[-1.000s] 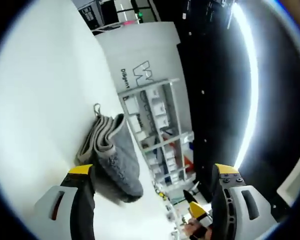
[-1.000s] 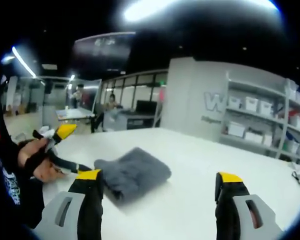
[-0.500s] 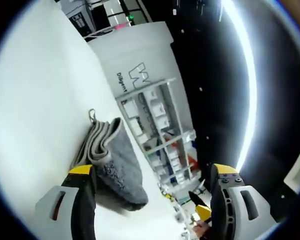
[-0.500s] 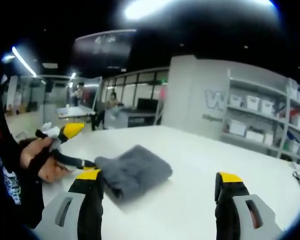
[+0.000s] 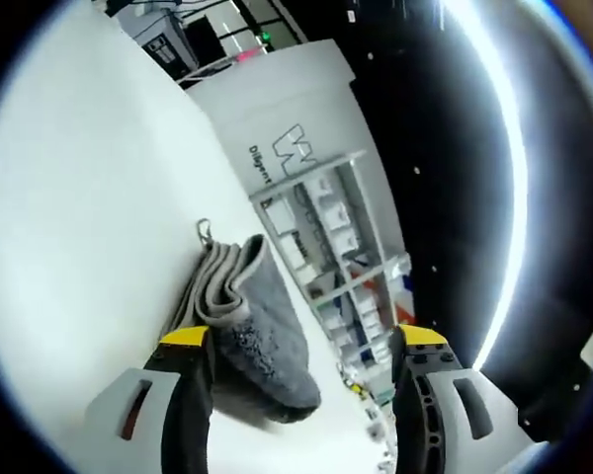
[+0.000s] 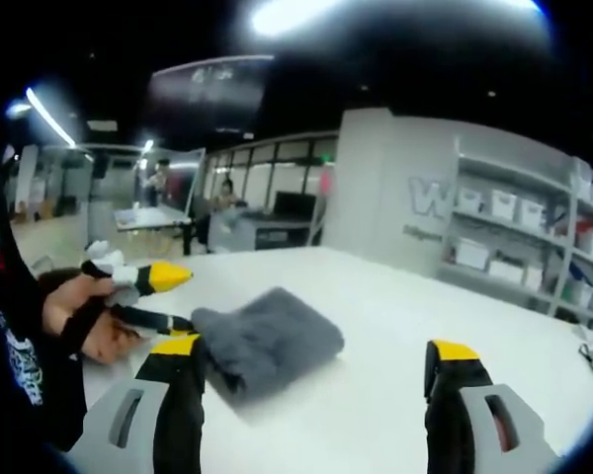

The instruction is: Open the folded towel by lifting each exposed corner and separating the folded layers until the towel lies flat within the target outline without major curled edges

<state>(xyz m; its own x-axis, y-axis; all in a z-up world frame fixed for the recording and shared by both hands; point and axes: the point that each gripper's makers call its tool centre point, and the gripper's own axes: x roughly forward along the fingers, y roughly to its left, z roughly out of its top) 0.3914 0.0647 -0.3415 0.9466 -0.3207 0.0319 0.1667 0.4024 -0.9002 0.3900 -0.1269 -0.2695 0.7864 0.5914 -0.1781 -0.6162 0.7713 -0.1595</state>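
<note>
Folded grey terry towel lies untouched on white worktop, lower centre-left; left hand-held gripper gapes beside its edge, likely lining up for a corner; right hand-held gripper hovers open, ready

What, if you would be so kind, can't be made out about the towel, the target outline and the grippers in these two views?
- Target outline: no line is discernible on the white table; glare washes it out in the left gripper view.
- Folded grey towel: its near-left corner sits behind the right gripper jaw.
- Towel layers: edges visible, but too blurred to count.
- Left gripper: its body is covered by the person's hand in the right gripper view.
</note>
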